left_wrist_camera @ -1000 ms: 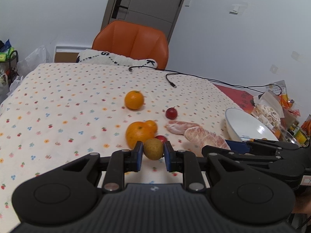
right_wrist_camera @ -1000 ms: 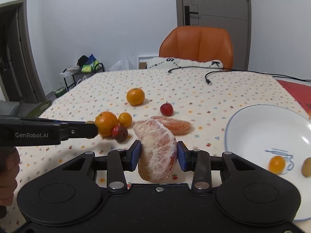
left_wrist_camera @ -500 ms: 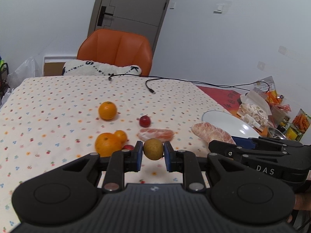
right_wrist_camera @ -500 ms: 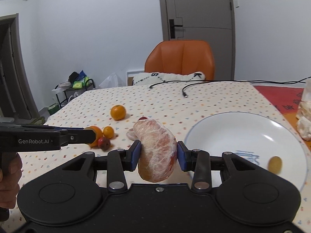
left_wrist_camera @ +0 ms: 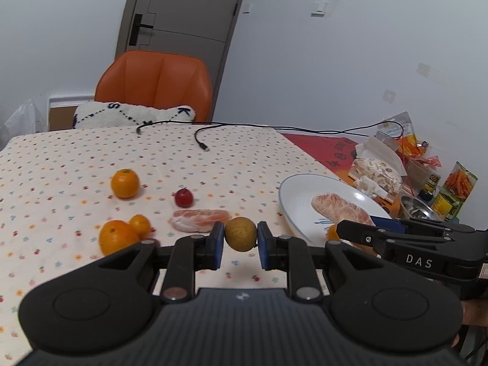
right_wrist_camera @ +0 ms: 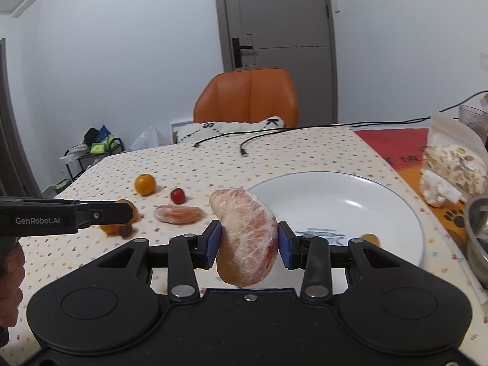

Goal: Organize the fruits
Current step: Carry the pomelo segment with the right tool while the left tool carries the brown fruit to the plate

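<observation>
My left gripper (left_wrist_camera: pixel 241 241) is shut on a small round yellow-brown fruit (left_wrist_camera: pixel 241 233), held above the dotted tablecloth (left_wrist_camera: pixel 61 164) just left of the white plate (left_wrist_camera: pixel 292 204). My right gripper (right_wrist_camera: pixel 247 244) is shut on a large peeled pomelo segment (right_wrist_camera: pixel 246 238), which hangs at the near-left rim of the white plate (right_wrist_camera: pixel 335 195). A small orange fruit (right_wrist_camera: pixel 369 239) lies in that plate. On the cloth lie a second pomelo segment (left_wrist_camera: pixel 199 219), a red fruit (left_wrist_camera: pixel 184 197), a lone orange (left_wrist_camera: pixel 125 183) and two touching oranges (left_wrist_camera: pixel 117 240).
An orange chair (left_wrist_camera: pixel 155 85) with a white cushion (left_wrist_camera: pixel 134 116) stands behind the table. Black cables (left_wrist_camera: pixel 204 140) run across the far cloth. Snack bags (left_wrist_camera: pixel 378 170), cans and a metal bowl (left_wrist_camera: pixel 416 210) crowd the right side past the plate.
Both grippers have moved right toward the plate with their fruit. The pomelo segment now hangs over the plate's near-left rim, and the plate appears larger in both views.
</observation>
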